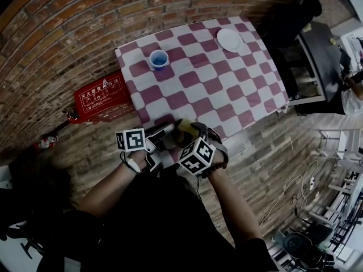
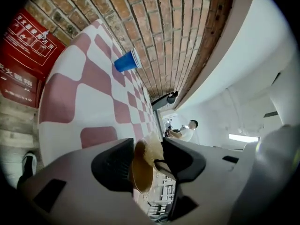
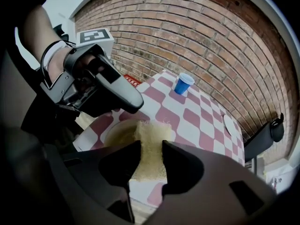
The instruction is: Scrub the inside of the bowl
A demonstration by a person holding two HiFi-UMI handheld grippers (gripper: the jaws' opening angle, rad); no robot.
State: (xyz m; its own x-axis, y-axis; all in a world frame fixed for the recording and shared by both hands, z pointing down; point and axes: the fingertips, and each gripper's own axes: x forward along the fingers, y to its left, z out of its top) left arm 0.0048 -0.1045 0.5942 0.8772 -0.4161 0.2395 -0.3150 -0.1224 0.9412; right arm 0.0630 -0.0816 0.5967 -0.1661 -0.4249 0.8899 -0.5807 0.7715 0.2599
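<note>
A brown bowl (image 3: pixel 116 133) rests at the near edge of the checked table (image 1: pixel 210 84). My right gripper (image 3: pixel 151 146) is shut on a yellow sponge (image 3: pixel 151 139), whose far end reaches into the bowl. My left gripper (image 2: pixel 147 150) is open, with the bowl's rim (image 2: pixel 140 170) standing between its jaws, close against the left one. In the right gripper view the left gripper (image 3: pixel 119 95) hangs just above the bowl's far side. In the head view both grippers (image 1: pixel 161 136) (image 1: pixel 190 140) are close together over the table's near edge, and the bowl is mostly hidden under them.
A blue cup (image 1: pixel 159 59) stands at the table's far left and a white plate (image 1: pixel 229 39) at the far right. A red box (image 1: pixel 101 98) leans against the brick wall left of the table. A dark chair (image 1: pixel 317 50) is beyond the right end.
</note>
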